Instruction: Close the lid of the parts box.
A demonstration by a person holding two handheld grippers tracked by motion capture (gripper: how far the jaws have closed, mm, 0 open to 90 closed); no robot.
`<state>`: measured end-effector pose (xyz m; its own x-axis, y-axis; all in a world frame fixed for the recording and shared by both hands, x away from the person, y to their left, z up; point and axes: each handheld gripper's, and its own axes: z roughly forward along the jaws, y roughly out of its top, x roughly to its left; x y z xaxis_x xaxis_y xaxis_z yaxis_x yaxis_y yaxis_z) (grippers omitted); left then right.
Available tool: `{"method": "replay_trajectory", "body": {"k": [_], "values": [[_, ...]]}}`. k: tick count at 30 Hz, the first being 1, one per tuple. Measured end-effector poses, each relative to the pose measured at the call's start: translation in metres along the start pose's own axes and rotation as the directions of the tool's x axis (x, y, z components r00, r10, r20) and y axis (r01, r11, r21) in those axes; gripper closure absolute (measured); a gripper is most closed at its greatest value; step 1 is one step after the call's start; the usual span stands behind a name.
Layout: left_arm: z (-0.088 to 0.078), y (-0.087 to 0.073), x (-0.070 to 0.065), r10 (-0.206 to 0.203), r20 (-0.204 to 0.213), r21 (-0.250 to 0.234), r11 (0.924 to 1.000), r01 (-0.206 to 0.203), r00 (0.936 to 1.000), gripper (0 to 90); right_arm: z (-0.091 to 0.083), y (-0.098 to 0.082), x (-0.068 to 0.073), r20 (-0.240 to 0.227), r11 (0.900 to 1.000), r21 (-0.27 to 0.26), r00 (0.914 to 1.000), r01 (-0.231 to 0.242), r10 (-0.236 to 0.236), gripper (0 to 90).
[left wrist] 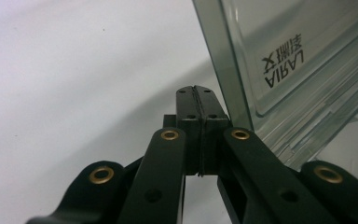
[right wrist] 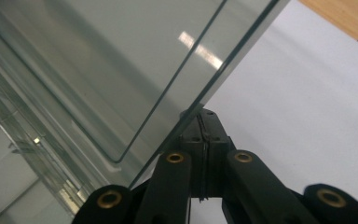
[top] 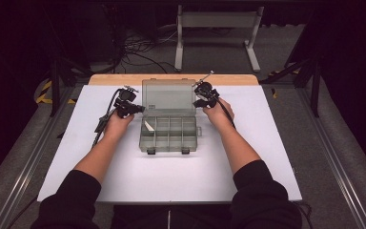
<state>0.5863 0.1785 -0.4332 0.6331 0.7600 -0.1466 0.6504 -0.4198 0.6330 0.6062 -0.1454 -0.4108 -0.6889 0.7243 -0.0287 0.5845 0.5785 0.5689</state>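
With its lid [top: 168, 96] raised at the far side, the compartment organizer box [top: 168, 135] sits mid-table [top: 267, 157], long axis left-right. Left gripper [top: 140, 109] and right gripper [top: 196, 102] flank the lid's edges, jaws together on nothing. Left gripper view shows an "AIRAJ" label [left wrist: 283, 65]; high view shows one white piece [top: 148, 125] in a compartment.
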Motion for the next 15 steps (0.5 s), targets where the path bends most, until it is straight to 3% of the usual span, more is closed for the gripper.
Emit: {"method": "replay_trajectory", "body": {"k": [15], "values": [[-0.012, 0.002, -0.003, 0.004, 0.013, -0.045, 0.999, -0.003, 0.9999, 89.7, -0.018, 0.002, 0.001, -0.02, 0.997, -0.078, 0.9998, -0.003, 0.001, 90.0]]}}
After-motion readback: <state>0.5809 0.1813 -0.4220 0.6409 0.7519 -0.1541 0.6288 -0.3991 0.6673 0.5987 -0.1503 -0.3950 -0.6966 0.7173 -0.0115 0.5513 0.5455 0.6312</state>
